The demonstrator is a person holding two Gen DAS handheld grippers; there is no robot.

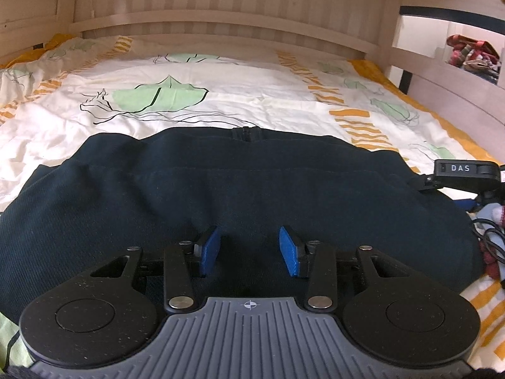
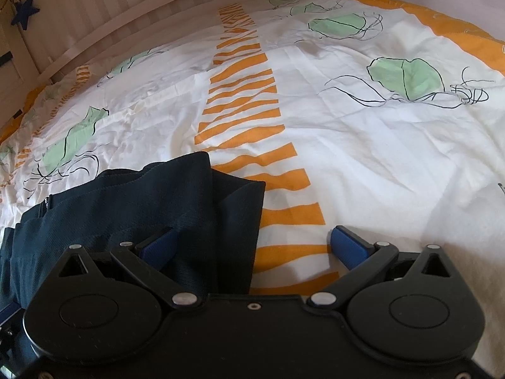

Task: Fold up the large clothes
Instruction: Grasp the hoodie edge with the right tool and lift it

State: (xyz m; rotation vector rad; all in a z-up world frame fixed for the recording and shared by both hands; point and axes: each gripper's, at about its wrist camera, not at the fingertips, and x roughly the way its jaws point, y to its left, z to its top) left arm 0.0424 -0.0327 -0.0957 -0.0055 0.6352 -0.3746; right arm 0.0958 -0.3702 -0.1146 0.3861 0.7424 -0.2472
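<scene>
Garment (image 1: 240,189): dark knit, soft and limp, moderately heavy; lies partly folded on the bed (image 1: 221,101). Grasp a doubled edge or corner. Left gripper (image 1: 249,249) angles down over it, fingers narrowed, cloth between, grip uncertain. Right gripper (image 2: 252,246) angles down at the cloth's edge, fingers spread wide.

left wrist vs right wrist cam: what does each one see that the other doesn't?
Left wrist only: the left gripper over the middle of the dark garment, jaws part open with cloth between the pads, a black device marked DAS at the right edge, and a shelf of colourful items. Right wrist only: the right gripper, jaws wide open, straddling the garment's right edge, and a blue star hanging on the headboard. Both: the garment with its zipper, the patterned bedspread and the slatted headboard.
</scene>
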